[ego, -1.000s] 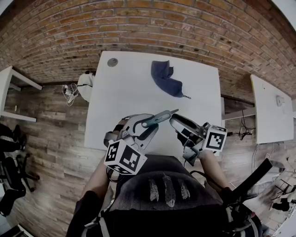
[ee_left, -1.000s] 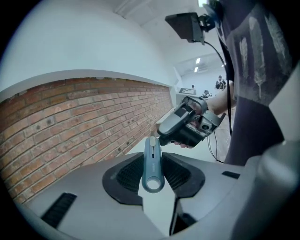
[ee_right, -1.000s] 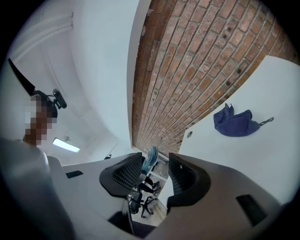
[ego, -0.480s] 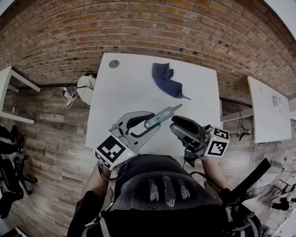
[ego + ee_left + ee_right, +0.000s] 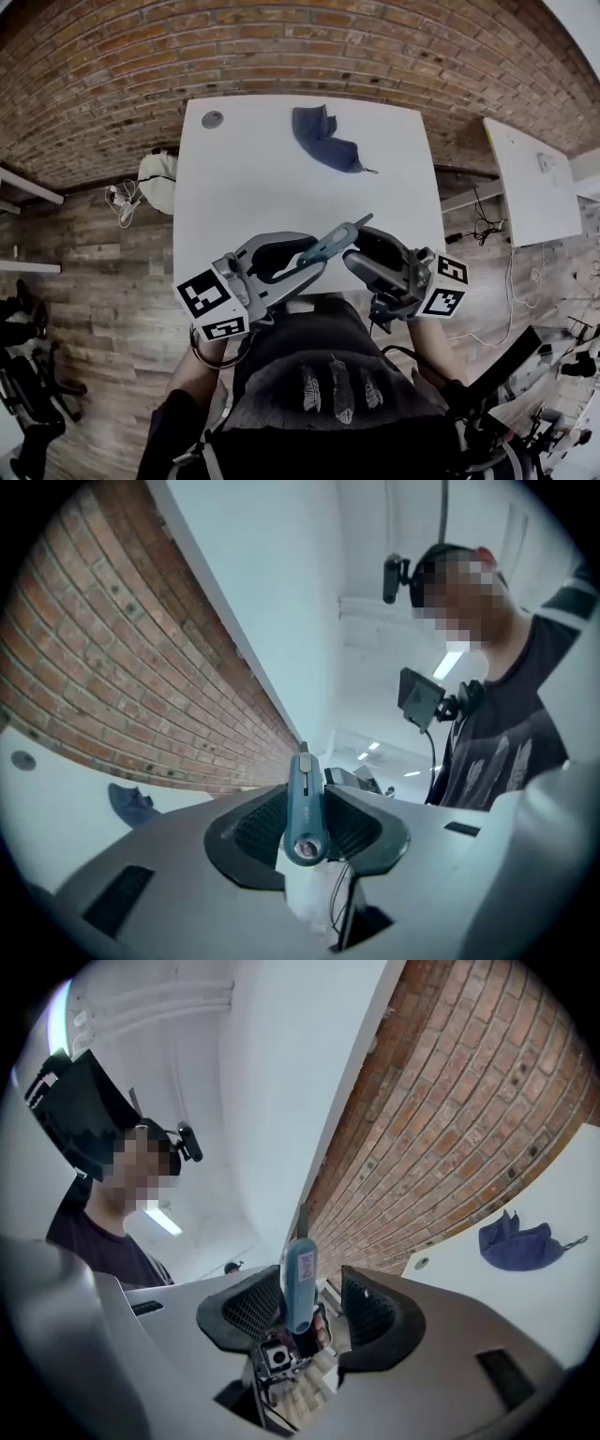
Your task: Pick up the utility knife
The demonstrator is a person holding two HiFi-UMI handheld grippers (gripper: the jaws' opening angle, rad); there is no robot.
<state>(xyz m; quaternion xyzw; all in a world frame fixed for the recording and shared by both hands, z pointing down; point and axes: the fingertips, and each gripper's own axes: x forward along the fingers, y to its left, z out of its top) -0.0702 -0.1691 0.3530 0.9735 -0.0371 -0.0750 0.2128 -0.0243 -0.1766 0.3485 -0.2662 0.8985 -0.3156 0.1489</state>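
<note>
My left gripper (image 5: 312,259) is pinching the knife (image 5: 328,242) across its flat sides. In the left gripper view the ribbed pads press on both faces of the teal body (image 5: 304,803) near its butt end. The knife is off the table (image 5: 234,197) and held in the air over the near edge, just in front of my chest, with its thin tip pointing away toward the table's far right corner. My right gripper (image 5: 355,251) meets it from the other side. Its jaws have just been opening and now stand spread, with the knife's body (image 5: 298,1288) upright between them, close to one pad and with a clear gap to the other, so that gripper is not squeezing it. A blue cloth (image 5: 323,141) lies near the far edge of the table, well apart from all this. I judge the knife to be light and stiff, with a smooth plastic shell that could twist or slide in a loose pinch. The best hold is across the broad flats around the middle of the handle, well back from the blade end, which I would keep clear of the pads. The pick-up looks essentially done.
</note>
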